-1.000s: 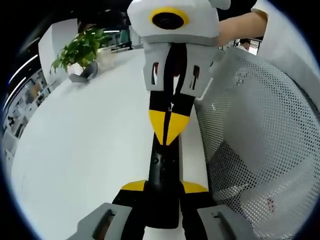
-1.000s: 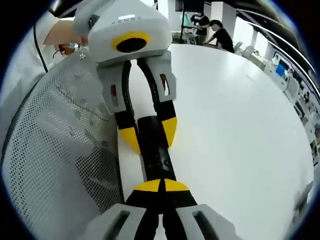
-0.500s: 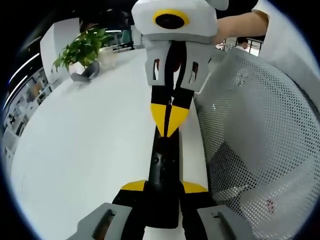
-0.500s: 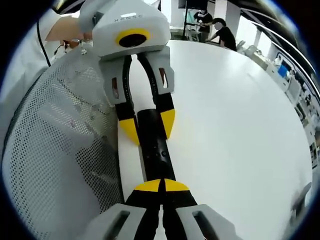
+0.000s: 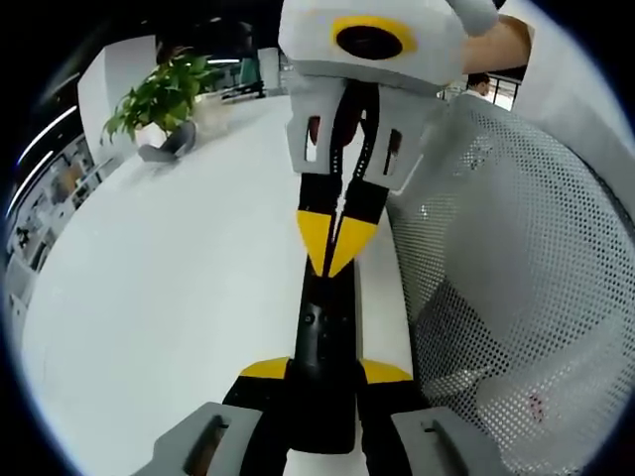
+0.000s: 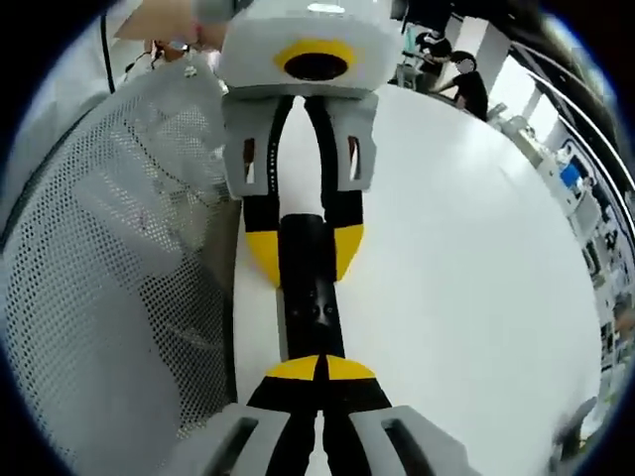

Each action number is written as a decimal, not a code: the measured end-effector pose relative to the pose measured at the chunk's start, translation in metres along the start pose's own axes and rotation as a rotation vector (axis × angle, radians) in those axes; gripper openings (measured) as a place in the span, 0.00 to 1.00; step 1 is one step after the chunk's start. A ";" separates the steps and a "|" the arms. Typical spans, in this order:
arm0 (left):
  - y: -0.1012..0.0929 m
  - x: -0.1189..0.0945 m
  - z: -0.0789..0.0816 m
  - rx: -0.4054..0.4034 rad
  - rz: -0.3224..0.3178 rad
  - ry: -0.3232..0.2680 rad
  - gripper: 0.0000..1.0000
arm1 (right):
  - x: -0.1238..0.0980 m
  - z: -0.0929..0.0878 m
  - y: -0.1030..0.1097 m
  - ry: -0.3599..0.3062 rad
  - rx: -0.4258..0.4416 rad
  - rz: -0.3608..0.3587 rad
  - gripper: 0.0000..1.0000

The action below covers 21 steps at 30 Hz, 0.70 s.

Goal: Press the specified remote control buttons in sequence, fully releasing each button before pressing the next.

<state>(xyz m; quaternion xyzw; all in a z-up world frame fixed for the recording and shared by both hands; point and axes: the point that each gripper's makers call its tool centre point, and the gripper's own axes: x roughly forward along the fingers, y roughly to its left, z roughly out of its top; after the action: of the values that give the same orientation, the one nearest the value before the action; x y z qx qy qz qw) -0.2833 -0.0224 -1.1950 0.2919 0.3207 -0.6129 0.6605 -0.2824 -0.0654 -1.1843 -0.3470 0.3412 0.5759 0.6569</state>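
Black remote (image 5: pixel 322 337) clamped in left gripper (image 5: pixel 325 372), right gripper (image 6: pixel 322 369) tips closed – pressing it

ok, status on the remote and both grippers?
Left hand-held gripper shut on black remote, holding it above white table. Right hand-held gripper shut, closed tips on remote's button face. Mesh chair back close beside, not touching.

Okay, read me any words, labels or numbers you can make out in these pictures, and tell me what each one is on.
No text can be read.
Remote control: its button markings are too small and dark to read.
Left gripper, white housing: a pale mark on its top edge, too blurred to read.
Right gripper, table and mesh chair: no lettering visible.
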 end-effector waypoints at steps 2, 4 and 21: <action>0.000 0.000 0.000 -0.001 0.000 -0.001 0.25 | -0.001 0.000 -0.001 -0.070 0.053 -0.014 0.00; 0.000 0.000 0.000 -0.002 0.001 -0.001 0.25 | -0.001 0.001 -0.001 -0.118 0.102 -0.029 0.00; 0.000 0.001 -0.001 0.004 -0.002 0.003 0.24 | 0.008 0.009 0.003 0.014 -0.033 0.016 0.00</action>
<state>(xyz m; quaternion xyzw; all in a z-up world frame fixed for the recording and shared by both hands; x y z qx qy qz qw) -0.2829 -0.0219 -1.1960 0.2937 0.3207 -0.6138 0.6589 -0.2838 -0.0532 -1.1862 -0.3593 0.3391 0.5843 0.6438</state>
